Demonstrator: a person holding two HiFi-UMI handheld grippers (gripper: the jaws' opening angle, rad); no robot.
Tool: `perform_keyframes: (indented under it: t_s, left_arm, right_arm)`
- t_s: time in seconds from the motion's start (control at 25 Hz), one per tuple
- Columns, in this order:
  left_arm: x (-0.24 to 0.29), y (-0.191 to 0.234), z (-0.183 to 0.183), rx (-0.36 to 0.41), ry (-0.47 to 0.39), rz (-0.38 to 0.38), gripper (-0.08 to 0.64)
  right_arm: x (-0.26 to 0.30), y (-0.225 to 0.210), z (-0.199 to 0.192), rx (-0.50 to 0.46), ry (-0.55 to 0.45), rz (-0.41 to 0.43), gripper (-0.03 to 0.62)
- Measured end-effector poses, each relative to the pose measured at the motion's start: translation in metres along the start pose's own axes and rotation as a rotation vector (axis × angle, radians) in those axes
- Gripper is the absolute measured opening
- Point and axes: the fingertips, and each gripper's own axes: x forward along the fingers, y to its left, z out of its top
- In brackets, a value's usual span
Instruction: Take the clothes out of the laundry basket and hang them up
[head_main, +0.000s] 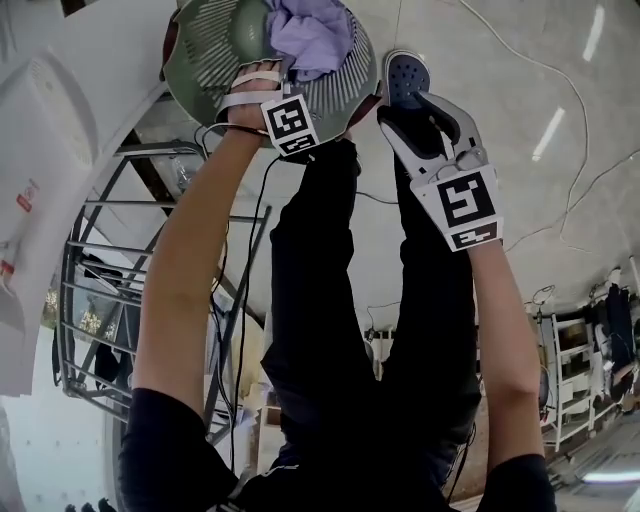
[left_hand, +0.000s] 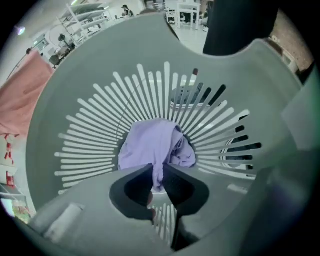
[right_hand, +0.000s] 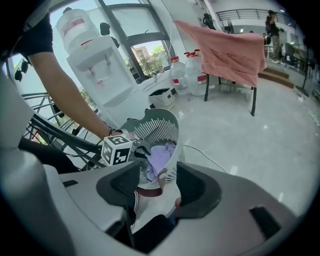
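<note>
While the right gripper (right_hand: 159, 172) hangs wide and empty outside the laundry basket (left_hand: 65, 115), the left gripper (left_hand: 157, 175) points straight down inside it, fingers pinched narrow on the purple garment (left_hand: 150, 142) bunched at the bottom.

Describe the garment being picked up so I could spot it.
Find the round grey-green laundry basket by the person's feet. Crumpled at its bottom lies a lilac garment, one fold pinched by the left hand-held gripper. Nothing else is in the basket, and the cloth draped farther off is pink.
</note>
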Motion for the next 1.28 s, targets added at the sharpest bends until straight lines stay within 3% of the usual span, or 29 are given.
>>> perform_keyframes:
  t_s: [0.36,0.6,0.96,1.2,1.28]
  left_arm:
    - [-0.118,0.027,-0.007,-0.379,-0.074,0.005,0.063]
    - [-0.213,0.048,0.008,-0.609,-0.161,0.005,0.06]
    - [-0.375,0.068,0.01,-0.858,-0.262,0.069,0.058]
    - [-0.488,0.079,0.015,-0.899,-0.307,0.1,0.058]
    - [-0.529,0.083,0.016,-0.949,-0.332,0.101,0.058]
  right_arm:
    - [-0.038,0.024,0.047,0.012,-0.035,0.007,0.224]
    - [-0.066,0.054,0.074,-0.096,-0.021,0.022,0.224]
    - [-0.122,0.115,0.098,-0.254,0.027,0.059,0.224]
    - [-0.143,0.16,0.116,-0.34,0.04,0.08,0.225]
    - [-0.147,0.182,0.125,-0.379,0.025,0.104,0.225]
